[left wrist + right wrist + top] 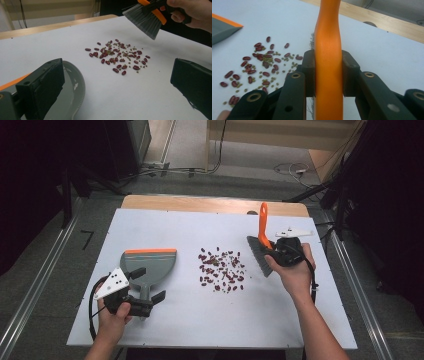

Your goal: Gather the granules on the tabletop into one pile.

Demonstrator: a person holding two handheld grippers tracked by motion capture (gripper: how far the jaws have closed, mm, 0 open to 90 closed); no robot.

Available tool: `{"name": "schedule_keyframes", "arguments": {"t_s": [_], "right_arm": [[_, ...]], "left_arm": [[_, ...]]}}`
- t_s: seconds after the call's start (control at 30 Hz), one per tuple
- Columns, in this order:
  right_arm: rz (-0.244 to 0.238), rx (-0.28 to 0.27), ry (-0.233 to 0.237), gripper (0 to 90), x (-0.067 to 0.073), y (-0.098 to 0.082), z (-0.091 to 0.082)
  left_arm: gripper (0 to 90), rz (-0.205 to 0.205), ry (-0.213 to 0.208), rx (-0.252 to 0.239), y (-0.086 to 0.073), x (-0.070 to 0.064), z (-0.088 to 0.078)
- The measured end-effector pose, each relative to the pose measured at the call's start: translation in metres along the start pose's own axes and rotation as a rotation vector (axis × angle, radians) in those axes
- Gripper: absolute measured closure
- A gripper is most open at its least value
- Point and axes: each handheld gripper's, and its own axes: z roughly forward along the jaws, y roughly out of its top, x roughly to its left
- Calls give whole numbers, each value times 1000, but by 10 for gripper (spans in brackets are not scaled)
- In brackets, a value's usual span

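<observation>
The brush [261,245] is clamped by its orange handle in the right gripper [328,75], beside the scattered beans [221,269]. The left gripper [117,82], jaws apart, holds nothing near the dustpan [149,265].

The left hand [112,317] lies low at the near left of the table [165,320], forearm coming in from the near edge. Its left gripper [150,285] points toward the table's middle with the jaws standing wide apart, as the left gripper view shows. The right hand [295,270] is over the table's right side, forearm angled in from the near right. Its right gripper [267,252] is clamped on a brush [328,62] handle, both pads pressed to its sides; it seems raised off the table.
</observation>
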Motion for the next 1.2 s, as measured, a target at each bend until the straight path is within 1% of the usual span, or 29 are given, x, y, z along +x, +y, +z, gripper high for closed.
{"name": "schedule_keyframes", "arguments": {"t_s": [0.17, 0.23, 0.37, 0.43, 0.53, 0.57, 0.6, 0.63, 0.7, 0.87, 1.07, 1.13, 1.2], "right_arm": [[-33, 48, -47, 686, -2, 9, 15], [-39, 68, -66, 686, -2, 11, 20], [-70, 125, -113, 686, -2, 18, 34], [-85, 149, -133, 685, 0, 21, 41], [-118, 203, -161, 685, 4, 24, 53], [-131, 219, -168, 686, 6, 25, 58], [-153, 241, -181, 685, 7, 26, 63], [-153, 252, -184, 685, 9, 26, 66], [-170, 281, -206, 685, 13, 28, 73], [-231, 325, -216, 686, 29, 31, 87], [-255, 347, -187, 690, 45, 32, 93], [-273, 360, -175, 691, 51, 31, 94], [-294, 361, -168, 690, 56, 29, 94]], "left_arm": [[0, -4, 9, -8, 0, 3, -4], [0, -6, 13, -5, -1, 4, -5], [0, -7, 18, -6, -1, 5, -5], [0, -8, 19, -9, -1, 5, -6], [0, -11, 18, -13, -1, 6, -6], [0, -12, 19, -11, -1, 6, -6], [0, -10, 19, -10, -1, 7, -6], [0, -10, 18, -11, -1, 7, -6], [0, -9, 19, -9, -2, 7, -6], [0, -10, 20, -8, -2, 7, -7], [0, -11, 19, -11, -2, 6, -7], [0, -8, 18, -8, -1, 6, -6], [0, -8, 16, -10, -1, 5, -6]]}}
